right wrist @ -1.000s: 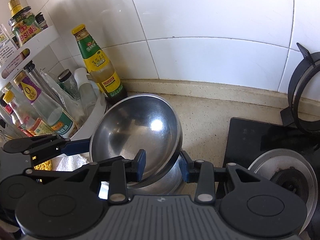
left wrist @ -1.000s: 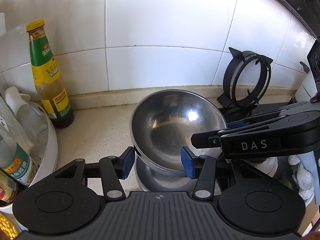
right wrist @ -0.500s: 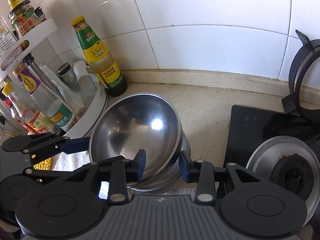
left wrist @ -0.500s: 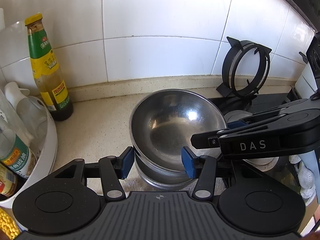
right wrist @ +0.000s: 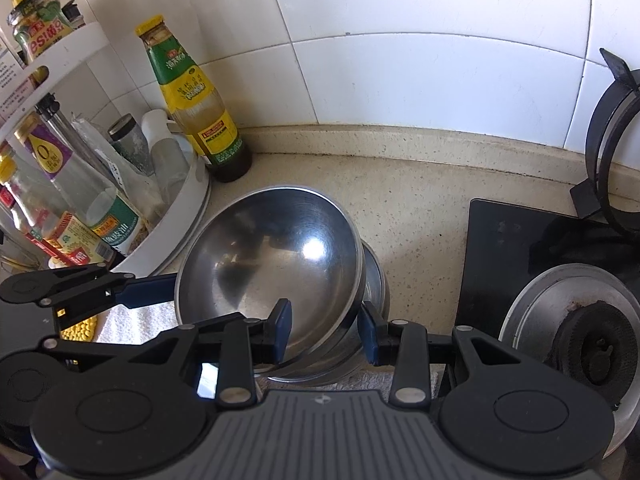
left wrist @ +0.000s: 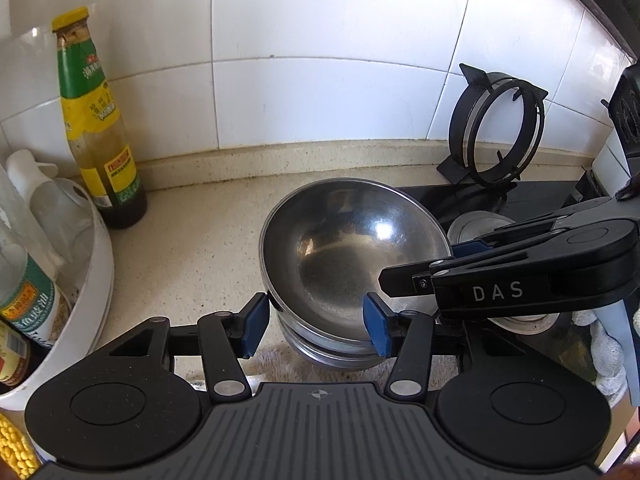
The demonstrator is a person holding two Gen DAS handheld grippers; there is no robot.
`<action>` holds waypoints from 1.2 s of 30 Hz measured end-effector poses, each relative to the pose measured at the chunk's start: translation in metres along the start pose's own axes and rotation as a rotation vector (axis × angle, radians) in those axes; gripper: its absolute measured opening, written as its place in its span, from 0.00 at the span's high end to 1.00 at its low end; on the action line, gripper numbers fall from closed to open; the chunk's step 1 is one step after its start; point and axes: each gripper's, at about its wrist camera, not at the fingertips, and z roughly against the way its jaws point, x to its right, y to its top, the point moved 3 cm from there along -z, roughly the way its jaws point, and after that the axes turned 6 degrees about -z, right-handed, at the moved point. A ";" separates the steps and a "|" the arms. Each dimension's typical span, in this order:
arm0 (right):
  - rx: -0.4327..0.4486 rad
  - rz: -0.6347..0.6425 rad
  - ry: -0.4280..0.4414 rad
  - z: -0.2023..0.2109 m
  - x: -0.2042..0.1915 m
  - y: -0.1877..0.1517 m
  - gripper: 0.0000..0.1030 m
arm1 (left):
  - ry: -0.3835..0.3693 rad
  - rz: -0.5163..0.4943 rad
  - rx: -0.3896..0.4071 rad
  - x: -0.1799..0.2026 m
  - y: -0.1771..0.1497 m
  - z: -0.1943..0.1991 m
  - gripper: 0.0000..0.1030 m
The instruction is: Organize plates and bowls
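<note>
White-tiled kitchen corner, speckled beige tabletop (left wrist: 188, 248) between a white condiment rack (right wrist: 180, 216) and a black gas hob (right wrist: 504, 264).

Top steel bowl (left wrist: 352, 252) sits tilted on a stack of steel bowls (left wrist: 332, 350), not nested flush; the stack rests on a white towel (right wrist: 128, 322) at the front edge.

Left hand-held gripper (left wrist: 314, 324): pads apart, straddling the near-left rim of the top bowl. No visible pinch, so it reads as released.

Right hand-held gripper (right wrist: 323, 332): one pad inside the bowl, one outside, bracketing the near-right rim. There's a gap on both sides, so it isn't clenched either.

Judgement: the bowl has been set down for stacking but isn't seated.

Risks:
- Tilted bowl on smooth steel: if a pad snags the rim on pull-back, it slides or tips off the stack.
- The towel is a soft base, so the stack could rock.
- The soy sauce bottle (right wrist: 200, 120) and rack stand near on the left; a sideways kick could knock them.
- The right inner pad must lift clear of the rim before retreating.
</note>
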 end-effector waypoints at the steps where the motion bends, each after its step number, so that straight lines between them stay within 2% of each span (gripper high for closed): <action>1: -0.002 0.000 -0.001 -0.001 0.000 0.000 0.62 | -0.001 0.001 -0.003 0.000 0.000 -0.001 0.43; 14: 0.023 0.005 -0.077 0.003 0.013 0.002 0.62 | -0.017 -0.015 -0.005 -0.004 0.000 -0.005 0.45; 25: 0.000 -0.031 -0.072 -0.010 0.023 -0.006 0.62 | -0.025 -0.036 -0.023 -0.002 -0.001 -0.013 0.44; 36: -0.042 -0.094 -0.010 -0.022 0.026 -0.009 0.58 | -0.008 -0.029 -0.036 -0.010 -0.005 -0.015 0.41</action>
